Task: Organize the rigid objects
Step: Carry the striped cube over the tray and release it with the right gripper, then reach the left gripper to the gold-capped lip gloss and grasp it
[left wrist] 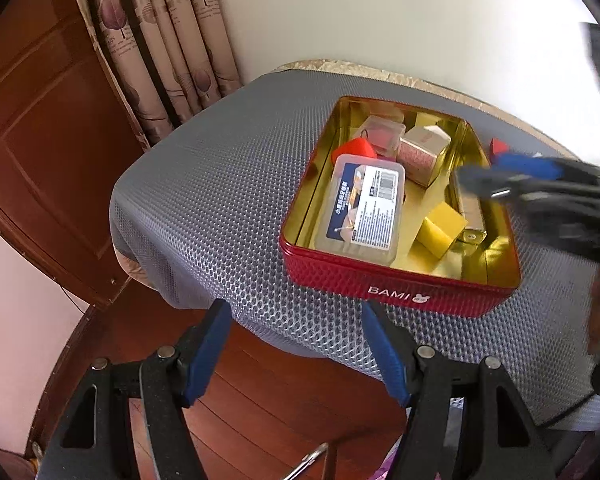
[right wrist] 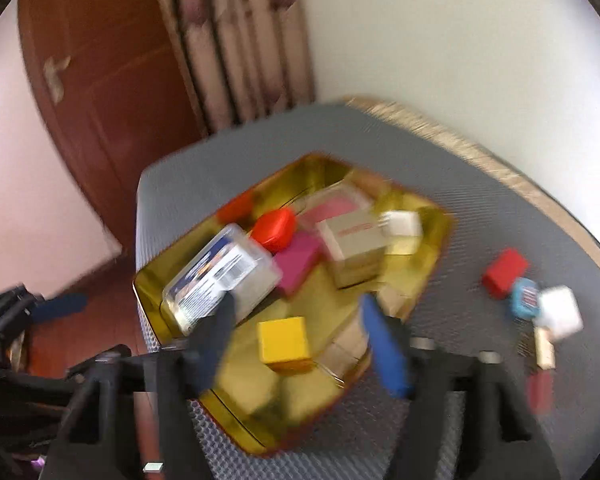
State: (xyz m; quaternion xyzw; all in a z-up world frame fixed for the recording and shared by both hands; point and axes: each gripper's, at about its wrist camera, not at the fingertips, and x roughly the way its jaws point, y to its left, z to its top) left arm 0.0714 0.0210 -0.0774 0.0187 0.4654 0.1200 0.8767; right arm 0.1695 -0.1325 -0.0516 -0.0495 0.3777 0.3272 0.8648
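Fingers of the right gripper point(right wrist: 300, 328) stand spread, blurred, with a yellow cube point(right wrist: 285, 345) loose between them in the red tin point(left wrist: 400, 286). Left gripper point(left wrist: 296, 354) fingers spread empty before the tin; small blocks point(right wrist: 505, 273) right of the right fingers are smeared.

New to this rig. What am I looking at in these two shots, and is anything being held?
No robot arm: a person carries a two-finger gripper in each hand, each with a fisheye camera looking along its fingers.

The left camera view shows the open, empty left gripper at the table's edge. The right camera view is blurred; the right gripper is open above the red metal tin with a gold inside, gripping nothing.

In the tin: a clear plastic box, a yellow cube, a red piece and small cartons. A red block and small items lie on the grey mat.
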